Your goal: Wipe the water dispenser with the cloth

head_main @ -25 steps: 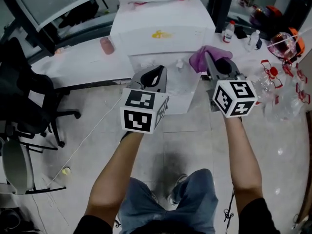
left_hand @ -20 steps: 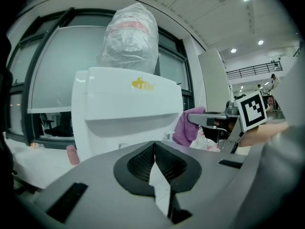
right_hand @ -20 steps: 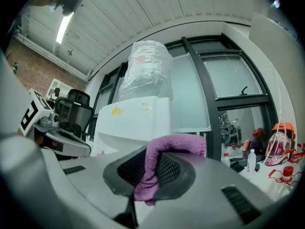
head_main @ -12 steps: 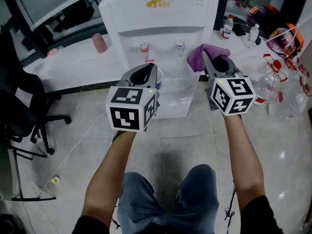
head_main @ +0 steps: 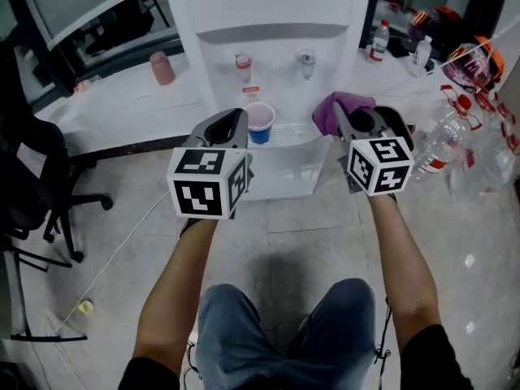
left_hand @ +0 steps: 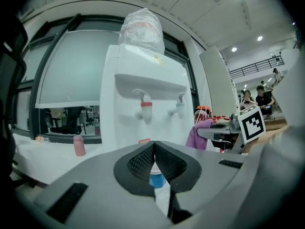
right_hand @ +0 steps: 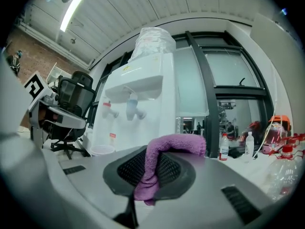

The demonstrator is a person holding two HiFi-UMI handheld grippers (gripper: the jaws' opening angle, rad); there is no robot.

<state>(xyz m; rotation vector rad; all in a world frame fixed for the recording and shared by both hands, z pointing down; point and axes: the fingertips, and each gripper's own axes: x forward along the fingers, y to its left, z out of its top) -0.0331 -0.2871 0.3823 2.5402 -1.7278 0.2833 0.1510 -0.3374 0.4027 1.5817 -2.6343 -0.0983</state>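
Water dispenser (head_main: 276, 23): white plastic, smooth, faint sheen.
Cloth (right_hand: 178, 144): purple fabric, soft, nubby, matt.
Left tongs (left_hand: 154, 151) and right tongs (right_hand: 151, 168): grey matt plastic; black pads (left_hand: 139, 163) finely cross-hatched, rubbery look.
Floor (head_main: 284, 242): pale tiles, glossy.
Bottles (head_main: 445, 136): clear plastic, shiny.

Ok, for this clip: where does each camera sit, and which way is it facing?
Head view: on the person's head, looking steeply down at the water dispenser; shows both forearms, knees, left gripper and right gripper.
Left gripper view: rides the left gripper, facing the dispenser's taps over shut jaws.
Right gripper view: rides the right gripper, facing the dispenser, jaws shut on the purple cloth.
Shared: both gripper views show the dispenser's taps and the other gripper.
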